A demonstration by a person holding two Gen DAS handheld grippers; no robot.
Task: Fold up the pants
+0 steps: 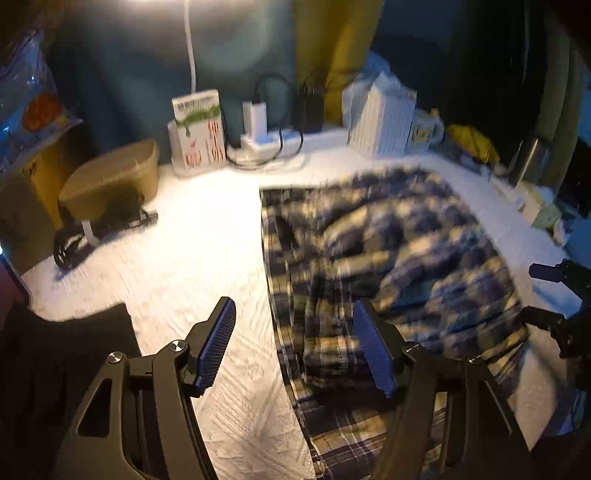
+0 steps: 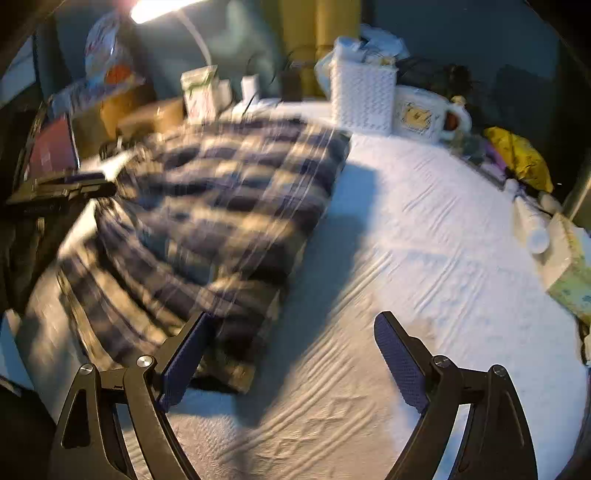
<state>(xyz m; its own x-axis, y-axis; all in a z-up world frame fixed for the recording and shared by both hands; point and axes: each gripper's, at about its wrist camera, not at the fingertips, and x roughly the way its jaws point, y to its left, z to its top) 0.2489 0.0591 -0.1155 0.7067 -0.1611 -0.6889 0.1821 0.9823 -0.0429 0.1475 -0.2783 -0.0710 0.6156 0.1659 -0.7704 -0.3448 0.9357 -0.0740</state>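
- A white textured cloth [image 1: 207, 236] covers the work surface, creased and brightly lit at the left.
- A lit white lamp [image 2: 166, 7] on a curved stem glares from above.
- Behind it stands a dark teal wall [image 1: 129, 74], with a mustard-yellow curtain [image 1: 332, 44] hanging beside.
- Clutter lines the back edge: a white woven basket [image 2: 362, 96], a white power strip [image 1: 269, 142].

The pants [image 1: 388, 258] lie spread on the bed [image 1: 207, 236]. Behind them, along the wall, stand a book [image 1: 199, 129], a power strip [image 1: 269, 142], a woven basket [image 1: 384, 118] and, right of it, a mug [image 1: 424, 129].
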